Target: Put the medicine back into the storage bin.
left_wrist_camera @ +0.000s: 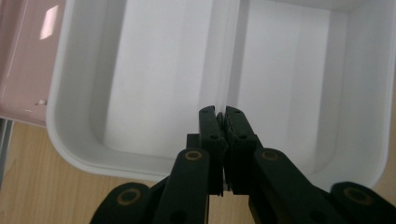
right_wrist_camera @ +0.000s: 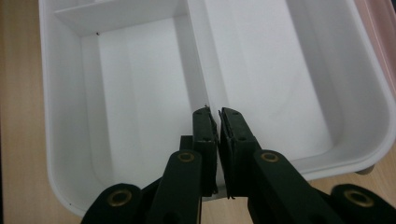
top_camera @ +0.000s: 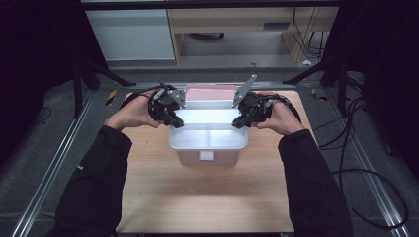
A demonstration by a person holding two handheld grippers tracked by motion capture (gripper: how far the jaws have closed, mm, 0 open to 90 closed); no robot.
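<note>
Dark room, black curtains at both sides, pale cabinets at the far end; a light wooden table top (top_camera: 197, 197) sits between metal floor rails.

Left gripper (left_wrist_camera: 219, 112): black jaws pressed together, nothing between them, tips poised over the inner divider wall (left_wrist_camera: 232, 56) of a white rectangular plastic lunch-box tray (left_wrist_camera: 70, 140). Cannot tell whether the tips touch the wall.

Right gripper (right_wrist_camera: 214, 112): jaws likewise closed on nothing, a hairline gap between the pads, tips over the same long divider.

Outward: tray is empty, split by the long wall; the right gripper view adds a short cross wall (right_wrist_camera: 116, 16) making a smaller compartment. Tray rests in a pale pink plastic box base (top_camera: 207, 159) with a white front latch (top_camera: 207, 156), near the table's middle. A pink hinged lid (top_camera: 210, 91) stands open behind. Both hands flank the tray, one at each end.

Risks, as judgement: closed jaws pressing on the thin divider could tip or slide the tray in its base; a grab at the slick rim could slip. The open lid might drop if the box is jolted.

View differences: the high view gives hands, lid, latch and table placement; the gripper views give jaw state and compartment layout. Left gripper view catches a strip of pink lid (left_wrist_camera: 23, 60) beyond the tray's rim.
</note>
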